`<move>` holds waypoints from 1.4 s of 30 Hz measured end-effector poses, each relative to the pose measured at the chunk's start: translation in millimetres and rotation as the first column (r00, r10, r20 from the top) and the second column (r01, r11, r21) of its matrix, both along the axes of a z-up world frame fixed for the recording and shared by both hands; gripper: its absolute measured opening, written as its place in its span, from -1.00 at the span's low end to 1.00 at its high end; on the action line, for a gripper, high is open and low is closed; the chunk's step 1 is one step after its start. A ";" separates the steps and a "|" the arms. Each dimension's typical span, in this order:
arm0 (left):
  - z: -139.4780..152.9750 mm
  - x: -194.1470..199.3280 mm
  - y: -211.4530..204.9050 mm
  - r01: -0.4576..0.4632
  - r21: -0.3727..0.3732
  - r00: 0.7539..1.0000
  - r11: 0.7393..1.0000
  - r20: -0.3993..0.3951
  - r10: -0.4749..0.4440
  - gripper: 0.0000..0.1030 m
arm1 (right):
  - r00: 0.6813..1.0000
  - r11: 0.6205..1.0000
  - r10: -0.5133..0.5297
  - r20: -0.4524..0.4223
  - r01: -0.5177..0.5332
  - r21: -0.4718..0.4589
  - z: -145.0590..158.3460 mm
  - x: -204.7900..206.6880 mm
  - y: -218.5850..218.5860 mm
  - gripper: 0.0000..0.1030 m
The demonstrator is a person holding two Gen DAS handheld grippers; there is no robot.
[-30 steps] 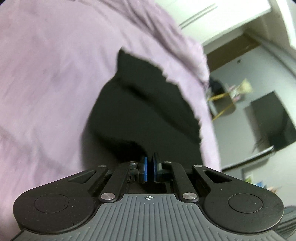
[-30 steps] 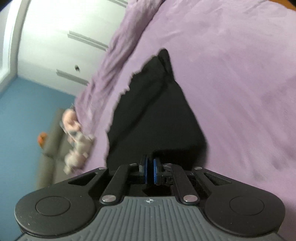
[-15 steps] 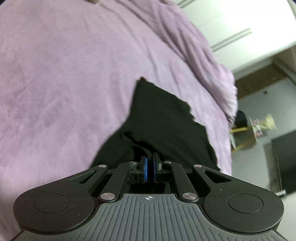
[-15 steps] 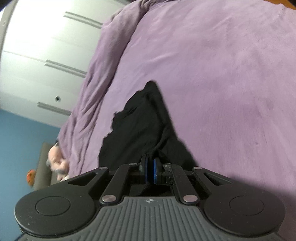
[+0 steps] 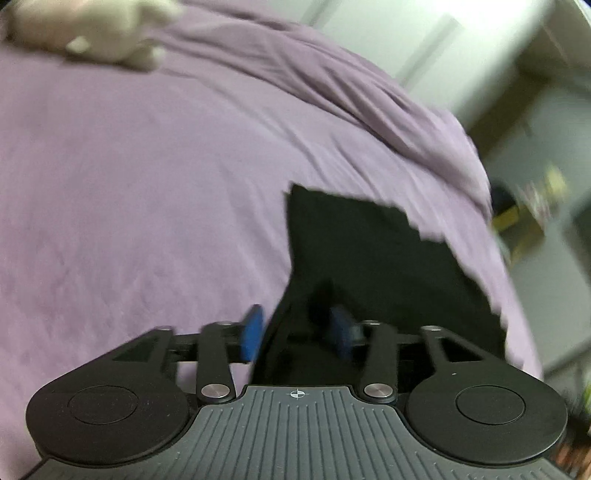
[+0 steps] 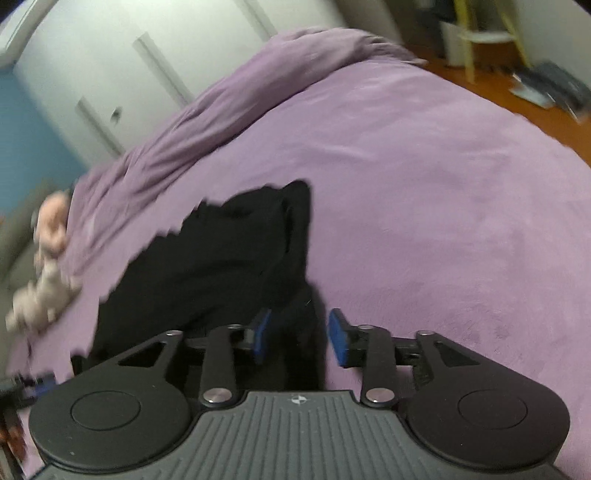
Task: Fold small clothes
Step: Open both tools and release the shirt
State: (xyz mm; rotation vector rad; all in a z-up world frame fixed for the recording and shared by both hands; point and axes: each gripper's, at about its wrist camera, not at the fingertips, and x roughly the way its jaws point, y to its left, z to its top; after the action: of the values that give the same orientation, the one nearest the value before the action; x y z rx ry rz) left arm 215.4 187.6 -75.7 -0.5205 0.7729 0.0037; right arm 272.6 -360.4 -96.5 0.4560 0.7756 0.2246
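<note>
1. A purple bedspread (image 5: 147,184) fills both views; a white wardrobe (image 6: 110,66) stands at the upper left of the right wrist view, and a pale plush toy (image 5: 99,29) lies at the upper left of the left wrist view.
2. Half a second ago both pairs of fingers were clenched on the black garment (image 5: 369,258); now the left gripper (image 5: 295,332) and right gripper (image 6: 299,336) are spread apart, released.
3. The garment lies on the bedspread, low and centre in both frames, its near edge running between each gripper's blue pads (image 6: 338,338).
</note>
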 end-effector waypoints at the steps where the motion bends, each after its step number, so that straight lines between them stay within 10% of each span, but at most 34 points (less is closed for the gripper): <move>1: -2.6 0.1 -3.7 0.035 0.028 0.999 0.999 -0.006 -0.035 0.17 | 1.000 1.000 0.013 0.003 -0.013 -0.012 -0.8 0.3 3.7 -0.22; 7: -14.4 17.6 -26.7 0.100 0.156 0.994 0.983 -0.058 -0.092 0.21 | 0.999 0.995 0.045 0.013 -0.043 -0.093 -0.5 15.5 26.0 -0.23; 10: -18.4 31.3 -35.8 0.119 0.219 0.992 0.968 -0.071 -0.106 0.18 | 0.998 0.982 0.060 0.031 -0.054 -0.179 2.1 19.1 40.5 -0.65; 16: -19.8 36.9 -44.4 0.132 0.259 0.990 0.957 -0.073 -0.116 -0.72 | 0.991 0.967 0.081 0.106 -0.053 -0.250 15.4 7.9 47.5 -0.90; 20: -8.8 25.9 -43.2 0.118 0.262 0.993 0.958 -0.012 -0.119 -0.82 | 0.982 0.979 0.075 0.173 -0.040 -0.201 38.0 -2.4 41.8 -0.91; 29: 51.6 24.5 -17.6 -0.032 0.151 0.977 0.988 0.214 -0.001 -0.83 | 0.963 0.996 -0.032 0.266 0.051 -0.066 62.3 34.2 35.0 -0.91; 38: -3.7 93.2 -25.2 -0.027 0.151 0.999 0.988 0.021 0.024 -0.80 | 0.997 0.978 0.005 0.082 0.012 -0.210 10.5 100.1 58.6 -0.87; 42: -22.1 96.4 -28.0 0.039 0.142 0.999 0.989 -0.011 -0.038 -0.42 | 0.997 0.972 0.042 0.070 -0.025 -0.233 6.7 102.5 62.1 -0.80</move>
State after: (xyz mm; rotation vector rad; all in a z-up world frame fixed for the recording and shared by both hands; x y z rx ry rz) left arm 311.9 159.6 -97.8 -0.3704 0.7841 0.0251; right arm 375.2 -298.4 -89.8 0.2120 0.7269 0.1782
